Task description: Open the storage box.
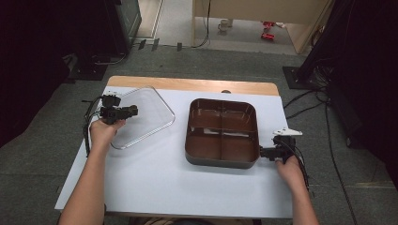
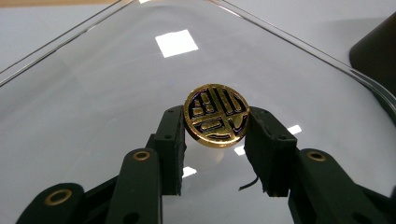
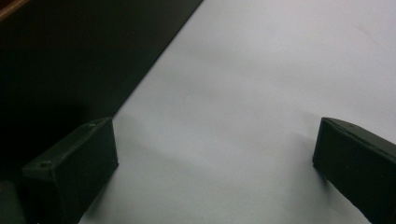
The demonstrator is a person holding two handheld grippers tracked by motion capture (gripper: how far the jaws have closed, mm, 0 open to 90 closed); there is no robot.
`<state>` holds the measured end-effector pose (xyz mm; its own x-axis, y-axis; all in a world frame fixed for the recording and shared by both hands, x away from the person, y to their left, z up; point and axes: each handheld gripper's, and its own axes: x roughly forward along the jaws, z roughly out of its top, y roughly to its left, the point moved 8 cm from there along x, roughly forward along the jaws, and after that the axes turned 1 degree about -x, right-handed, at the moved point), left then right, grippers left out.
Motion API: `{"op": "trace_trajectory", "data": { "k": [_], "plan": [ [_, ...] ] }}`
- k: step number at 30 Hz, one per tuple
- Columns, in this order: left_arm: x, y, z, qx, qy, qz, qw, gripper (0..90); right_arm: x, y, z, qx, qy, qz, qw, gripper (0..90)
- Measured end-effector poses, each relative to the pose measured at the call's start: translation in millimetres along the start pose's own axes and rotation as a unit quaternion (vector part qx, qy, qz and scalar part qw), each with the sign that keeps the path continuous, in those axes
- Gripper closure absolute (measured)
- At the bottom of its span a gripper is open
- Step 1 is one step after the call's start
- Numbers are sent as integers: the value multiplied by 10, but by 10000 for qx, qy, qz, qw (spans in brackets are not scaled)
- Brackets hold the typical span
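Grey floor and dark stands are surrounding a white tabletop with a wooden far edge.

Left tongs are pinching a round gold-and-black knob at the middle of a clear lid; both pads are pressing on its rim. In the high view the lid is sitting at the left of the tabletop, apart from the tray; whether it is resting flat or hanging just above the surface I cannot tell.

Right tongs are standing spread, nothing between them, with bare tabletop beyond and the tray's dark wall to one side. In the high view the right tongs are sitting just beside the tray's near right corner; touching or not is unclear.

Step in hand, as I judge it: handling the lid by its knob. To do it well:
- keep the pinch centred on the knob, since the round rim could slip out sideways
- hold the lid level so it is not swinging on that single point
- steady the tray with the right tongs if the lid is coming over it

Tray: brown, four compartments, all looking empty.
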<state>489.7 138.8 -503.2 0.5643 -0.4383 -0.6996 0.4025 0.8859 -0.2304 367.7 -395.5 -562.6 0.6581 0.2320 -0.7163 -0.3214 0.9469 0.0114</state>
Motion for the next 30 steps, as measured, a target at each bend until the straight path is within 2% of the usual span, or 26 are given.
{"op": "trace_trajectory", "data": {
  "k": [9,16,20,24,27,30],
  "plan": [
    [63,69,-72,-136,228,85,9996,591,0,0,0,0,-1,0,10000,0],
    [113,52,-112,-35,415,141,9990,590,0,0,0,1,0,-1,10000,0],
    [153,40,-141,154,545,294,9980,587,0,0,0,1,-1,0,10000,0],
    [147,36,-134,106,541,282,9981,582,0,0,0,-1,0,0,10000,0],
    [64,15,-51,40,217,151,9996,545,0,0,0,2,0,0,10000,0],
    [-49,-38,50,-83,-116,-52,9999,505,0,0,0,-2,-1,1,10000,0]
  ]
}}
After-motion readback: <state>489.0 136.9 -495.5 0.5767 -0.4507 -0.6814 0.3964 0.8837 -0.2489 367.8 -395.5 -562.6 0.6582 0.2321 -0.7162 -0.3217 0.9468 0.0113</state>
